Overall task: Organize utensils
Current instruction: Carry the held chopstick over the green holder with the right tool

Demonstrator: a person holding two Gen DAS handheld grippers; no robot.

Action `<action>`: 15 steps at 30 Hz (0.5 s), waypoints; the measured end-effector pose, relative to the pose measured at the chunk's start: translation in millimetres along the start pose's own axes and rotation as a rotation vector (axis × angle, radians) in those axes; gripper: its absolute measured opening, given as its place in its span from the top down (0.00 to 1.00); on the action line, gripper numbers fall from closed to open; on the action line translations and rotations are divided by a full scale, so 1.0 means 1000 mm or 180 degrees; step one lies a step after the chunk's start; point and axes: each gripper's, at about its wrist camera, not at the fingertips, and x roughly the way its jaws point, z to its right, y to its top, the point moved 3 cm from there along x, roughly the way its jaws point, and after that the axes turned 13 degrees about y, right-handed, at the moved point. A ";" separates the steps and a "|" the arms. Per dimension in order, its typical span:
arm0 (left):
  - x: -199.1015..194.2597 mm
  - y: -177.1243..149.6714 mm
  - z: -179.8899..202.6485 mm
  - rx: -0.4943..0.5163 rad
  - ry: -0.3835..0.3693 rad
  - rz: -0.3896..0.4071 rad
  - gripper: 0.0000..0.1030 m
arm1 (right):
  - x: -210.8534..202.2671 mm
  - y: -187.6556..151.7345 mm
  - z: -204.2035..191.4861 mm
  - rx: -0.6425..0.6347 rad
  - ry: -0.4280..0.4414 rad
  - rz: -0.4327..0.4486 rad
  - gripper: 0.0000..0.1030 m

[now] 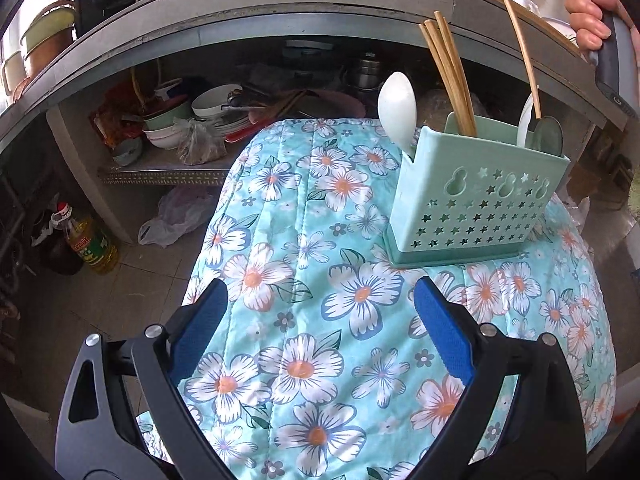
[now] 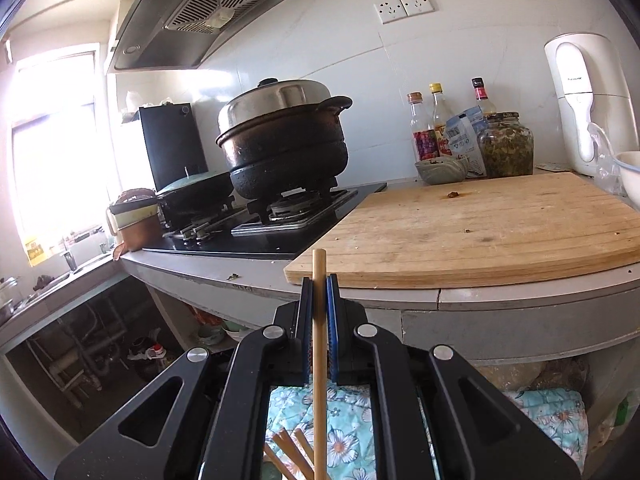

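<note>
Chopstick (image 2: 319, 320), clamped upright between the right gripper's (image 2: 320, 292) fingers, hangs lengthwise over the green utensil holder (image 1: 476, 196) on the floral-covered bench (image 1: 304, 264), lower tip nearest its right compartment; left gripper (image 1: 320, 320) hovers nearby, fingers apart, empty.

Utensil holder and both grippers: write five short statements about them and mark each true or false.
1. The right gripper is shut on a single chopstick. True.
2. The left gripper holds a spoon. False: it is open and empty above the floral cloth.
3. The green utensil holder stands on the floral cloth. True.
4. The white spoon lies flat on the cloth. False: it stands upright at the holder's left end.
5. The holder has no chopsticks in it. False: several chopsticks stand in it.
</note>
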 end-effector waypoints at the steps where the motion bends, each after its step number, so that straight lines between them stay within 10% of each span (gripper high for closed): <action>1: 0.001 0.000 -0.001 -0.0009 0.0009 -0.0015 0.12 | 0.003 -0.001 0.003 0.0010 -0.0017 0.0004 0.93; 15: 0.007 -0.001 -0.009 -0.0076 0.0034 -0.0099 0.12 | 0.028 -0.021 0.019 -0.0117 -0.0207 -0.0109 0.93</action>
